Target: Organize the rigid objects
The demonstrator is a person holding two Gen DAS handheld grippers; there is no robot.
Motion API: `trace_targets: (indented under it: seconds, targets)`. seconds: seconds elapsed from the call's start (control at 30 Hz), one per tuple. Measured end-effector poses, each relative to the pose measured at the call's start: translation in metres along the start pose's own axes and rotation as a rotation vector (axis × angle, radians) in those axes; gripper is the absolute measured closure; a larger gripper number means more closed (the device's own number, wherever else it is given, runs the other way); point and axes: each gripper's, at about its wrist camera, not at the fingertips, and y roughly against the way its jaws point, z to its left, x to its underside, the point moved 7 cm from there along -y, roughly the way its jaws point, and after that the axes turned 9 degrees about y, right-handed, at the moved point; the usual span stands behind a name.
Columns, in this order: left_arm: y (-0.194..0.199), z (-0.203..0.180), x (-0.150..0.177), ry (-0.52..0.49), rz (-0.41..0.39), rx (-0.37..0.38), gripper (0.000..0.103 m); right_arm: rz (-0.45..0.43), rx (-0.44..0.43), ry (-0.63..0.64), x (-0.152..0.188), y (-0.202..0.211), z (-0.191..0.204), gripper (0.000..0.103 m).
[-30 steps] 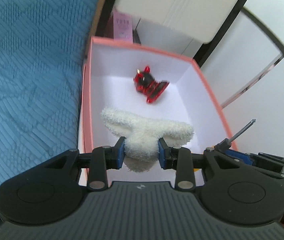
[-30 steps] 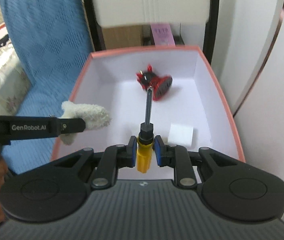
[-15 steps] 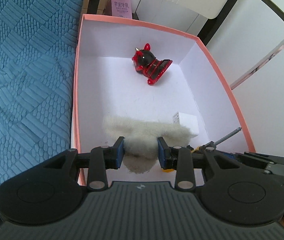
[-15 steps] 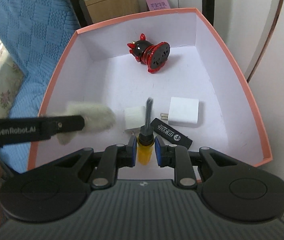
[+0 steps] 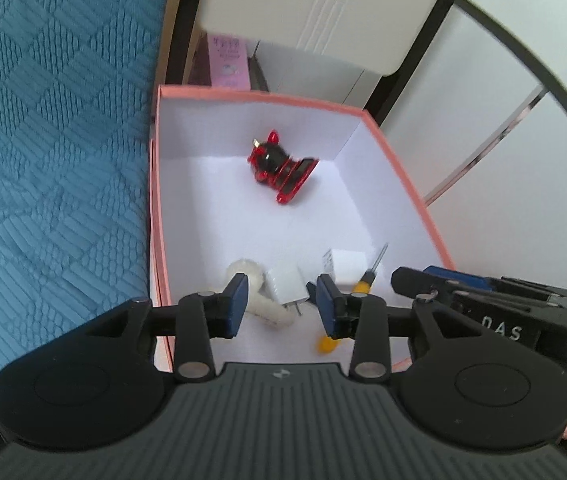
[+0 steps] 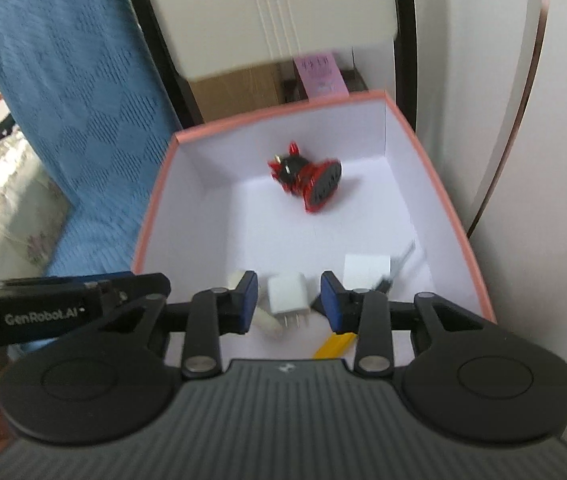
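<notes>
**Both tongs let go – fluffy piece & screwdriver now in the box**

A sec ago the left tongs (image 5: 279, 300) were pinching the white fluffy piece (image 5: 257, 292) and the right tongs (image 6: 288, 300) had the yellow-handled screwdriver (image 5: 363, 280). Now both are opening w/ nothing pressed between the pads. The fluffy piece lies on the box floor by the near left wall, touching the white plug adapter (image 6: 287, 292). The screwdriver lies at the near right, tip pointing up past the second white charger (image 5: 345, 266). The red & black figurine (image 5: 281, 174) sits where it was, near the far wall of the pink box (image 5: 403, 184).

Meaning for the task, imo: two more items are dropped off and both hands are free. Whether more stuff waits outside the box, can't tell. Blue blanket (image 5: 51, 140) alongside shows nothing to fetch.
</notes>
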Motion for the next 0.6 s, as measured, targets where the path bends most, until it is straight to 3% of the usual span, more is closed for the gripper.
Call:
trace_targets:
  seconds: [0.3, 0.37, 0.6]
  targets:
    - [0.066, -0.009, -0.002, -0.047, -0.083, 0.032, 0.042, -0.116, 0.032, 0.023, -0.015, 0.061, 0.021, 0.065]
    - [0.081, -0.009, 0.0, -0.052, -0.107, 0.035, 0.024, -0.123, 0.033, 0.026, -0.012, 0.07, 0.027, 0.065]
    - [0.124, -0.003, 0.01, -0.105, -0.165, 0.019, 0.013, -0.14, 0.053, 0.024, 0.005, 0.1, 0.047, 0.064]
